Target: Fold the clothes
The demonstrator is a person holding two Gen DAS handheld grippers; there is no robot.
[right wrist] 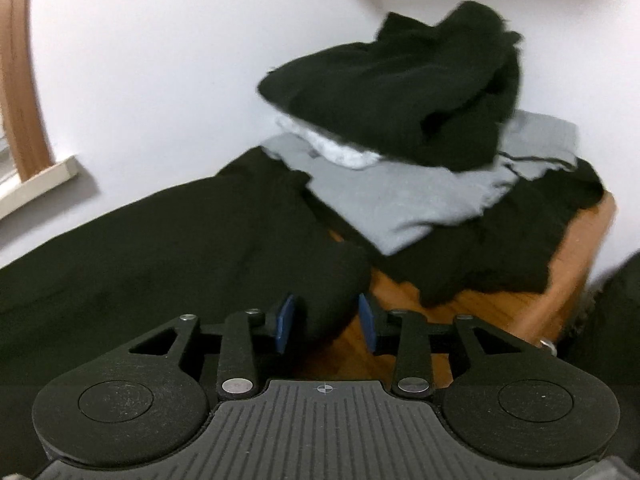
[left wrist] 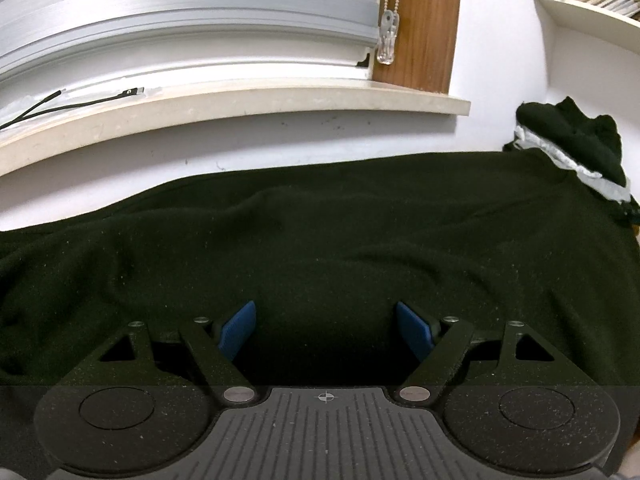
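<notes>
A large black garment (left wrist: 320, 240) lies spread out flat below a window sill. My left gripper (left wrist: 326, 332) hovers low over its near part, jaws wide open, blue pads (left wrist: 239, 330) bare. In the right wrist view the same black garment (right wrist: 160, 260) ends in a rounded fold (right wrist: 332, 284) that pokes between the jaws of my right gripper (right wrist: 326, 322). The jaws stand partly open; a strip of wood shows between the fold and the right pad (right wrist: 367, 322), so the pads do not press on it.
A pile of clothes (right wrist: 400, 92), black on top of grey (right wrist: 400, 204), sits at the far right on the wooden surface (right wrist: 576, 264), against the white wall. The window sill (left wrist: 240, 108) carries a black cable (left wrist: 80, 104). A bookshelf (left wrist: 592, 12) hangs upper right.
</notes>
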